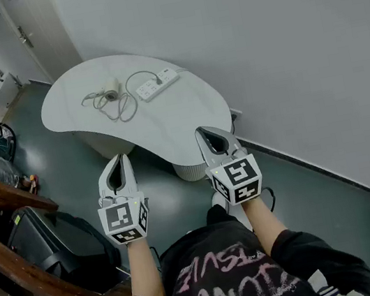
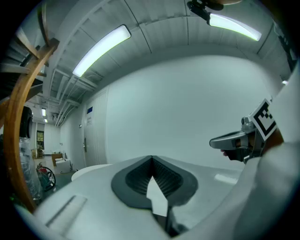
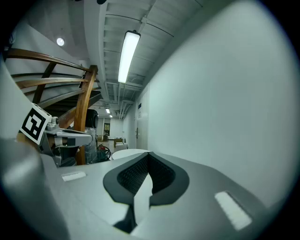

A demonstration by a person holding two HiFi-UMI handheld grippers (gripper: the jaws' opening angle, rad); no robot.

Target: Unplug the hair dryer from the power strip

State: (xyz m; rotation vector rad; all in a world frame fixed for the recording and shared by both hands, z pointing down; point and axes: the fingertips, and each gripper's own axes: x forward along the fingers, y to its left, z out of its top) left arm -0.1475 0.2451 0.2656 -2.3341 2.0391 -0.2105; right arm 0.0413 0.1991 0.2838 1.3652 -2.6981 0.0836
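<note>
Hair dryer: small and pale (image 1: 112, 91), lying on the far part of the counter (image 1: 167, 129), just left of the power strip.
Cord: grey (image 1: 110, 106), looped loosely beside the dryer and arcing over to the strip.
Power strip: white (image 1: 157, 84), lying flat at a slant, with a dark plug (image 1: 158, 81) seated in it.
Counter: white and kidney-shaped, close to the pale wall (image 1: 278, 35).
Left hand-held gripper: (image 1: 121, 156) (image 2: 152, 158) held low near the person's body, well apart from the counter; tips pressed together, nothing between them.
Right hand-held gripper: (image 1: 203, 130) (image 3: 149, 153) alongside it, over the counter's near edge; tips likewise pressed together, empty.
Railing: curved wood (image 1: 1, 190) at the person's left.
</note>
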